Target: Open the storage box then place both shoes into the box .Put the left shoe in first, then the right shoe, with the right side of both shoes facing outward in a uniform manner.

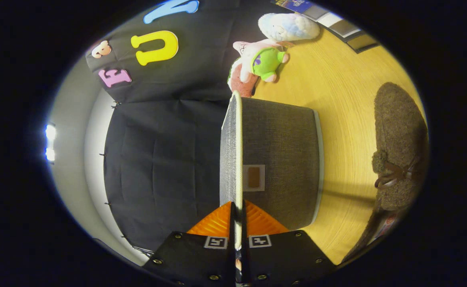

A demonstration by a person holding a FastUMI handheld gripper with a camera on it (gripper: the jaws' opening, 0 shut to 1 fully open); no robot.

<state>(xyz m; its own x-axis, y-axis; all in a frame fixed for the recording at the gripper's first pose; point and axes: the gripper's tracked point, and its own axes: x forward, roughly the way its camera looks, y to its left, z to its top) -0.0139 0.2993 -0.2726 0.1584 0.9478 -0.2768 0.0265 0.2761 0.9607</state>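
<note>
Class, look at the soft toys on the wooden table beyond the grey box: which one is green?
The small green plush, lying against the pink plush, beyond the lid edge the gripper pinches. The fluffy one behind them is white-blue.

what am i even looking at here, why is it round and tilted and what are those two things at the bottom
This comes from a fisheye camera mounted on a hand-held gripper, a two-finger tool a person carries; no robot arm is involved. The lens bends everything into a circle, and the tool is rolled sideways, so the scene looks tipped over.

The two shapes at the bottom are its fingers. They are pinched on the thin edge of a grey fabric lid, the flap of the storage box, which looks swung open.

The yellow area is a wooden table. On it, beyond the box, lie a few plush toys. Beside the box is a brown fuzzy shoe with a small bow, waiting to go inside.
</note>
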